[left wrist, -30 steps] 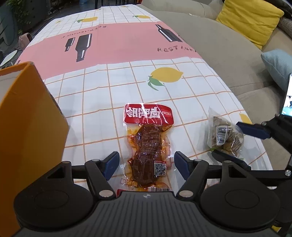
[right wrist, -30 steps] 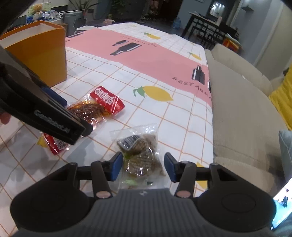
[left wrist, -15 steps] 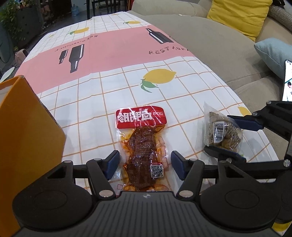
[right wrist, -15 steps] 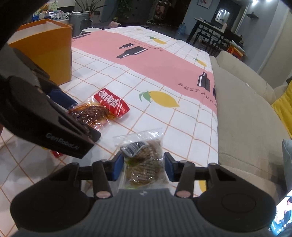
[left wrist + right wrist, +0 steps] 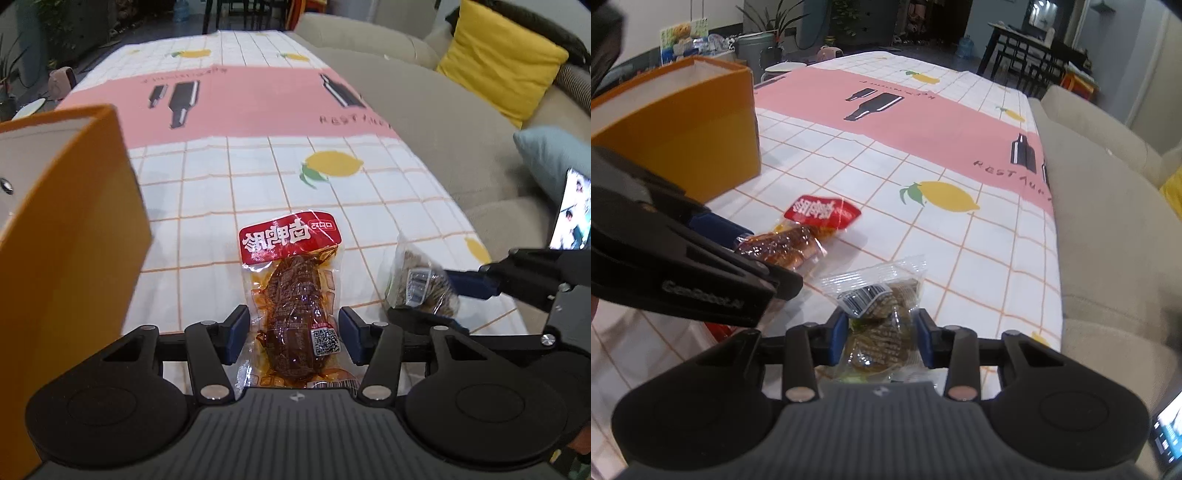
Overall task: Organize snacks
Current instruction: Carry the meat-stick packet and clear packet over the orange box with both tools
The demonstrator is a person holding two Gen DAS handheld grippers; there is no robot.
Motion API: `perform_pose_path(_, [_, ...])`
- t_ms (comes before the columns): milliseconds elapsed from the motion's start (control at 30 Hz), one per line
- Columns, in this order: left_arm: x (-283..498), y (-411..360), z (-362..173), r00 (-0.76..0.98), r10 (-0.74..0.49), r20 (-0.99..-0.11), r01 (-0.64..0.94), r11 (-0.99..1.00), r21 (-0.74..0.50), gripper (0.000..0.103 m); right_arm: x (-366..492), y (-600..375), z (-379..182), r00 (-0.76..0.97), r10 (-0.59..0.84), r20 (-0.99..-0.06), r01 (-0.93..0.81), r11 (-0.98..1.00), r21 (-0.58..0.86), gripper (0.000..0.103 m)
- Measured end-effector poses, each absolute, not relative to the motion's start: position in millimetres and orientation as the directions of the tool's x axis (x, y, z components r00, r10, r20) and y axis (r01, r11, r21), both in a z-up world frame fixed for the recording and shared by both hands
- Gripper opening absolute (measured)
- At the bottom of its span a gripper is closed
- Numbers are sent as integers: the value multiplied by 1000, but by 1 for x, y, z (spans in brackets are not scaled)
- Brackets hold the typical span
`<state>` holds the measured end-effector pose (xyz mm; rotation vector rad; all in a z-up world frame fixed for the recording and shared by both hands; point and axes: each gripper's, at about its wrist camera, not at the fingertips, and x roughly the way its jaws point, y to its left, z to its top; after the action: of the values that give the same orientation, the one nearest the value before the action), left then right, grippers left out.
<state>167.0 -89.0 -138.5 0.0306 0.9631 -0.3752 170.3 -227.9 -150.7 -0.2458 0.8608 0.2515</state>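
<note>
A red-topped packet of braised meat (image 5: 295, 295) lies between the fingers of my left gripper (image 5: 293, 334), which has closed onto its sides; the packet looks lifted off the tablecloth. It also shows in the right wrist view (image 5: 798, 240). My right gripper (image 5: 881, 338) is shut on a clear packet of brown snacks (image 5: 879, 325), also seen in the left wrist view (image 5: 421, 284). An orange box (image 5: 62, 236) with an open top stands at the left, and shows in the right wrist view (image 5: 679, 125).
The table carries a checked cloth with lemons and a pink band (image 5: 258, 107). A beige sofa (image 5: 424, 122) with a yellow cushion (image 5: 498, 59) runs along the right edge. A lit phone screen (image 5: 570, 210) stands at the right.
Both grippers have closed onto their packets and risen a little. The orange box now looms closer on the left.
</note>
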Motion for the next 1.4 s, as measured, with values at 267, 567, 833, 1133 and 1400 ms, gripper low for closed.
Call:
perform_pose_path(267, [150,-73,-97,565,-317,-762,294,940,-173,60,164,-232,-128,616,176,-768,-247,969,24,35])
perform_pose_path(567, [126,-38,-40,606,-308,-734,257,948,-186,60,134,-212,-75,673,265,-691,-248,960,127,35])
perform_pose_path(833, [107,20,11,632,-294,-717,253,953,-168,60,133,-170,-33,631,440,-639,-372,895,248,35])
perform_pose_path(1133, [114,81,39,604,-190,-774,246,968,-46,61,148,-91,10,555,562,-613,-583,789,196,35])
perform_pose_path(1400, [128,106,2,495,-103,-862,276,960,44,61,175,-25,2,439,562,-701,-705,699,119,35])
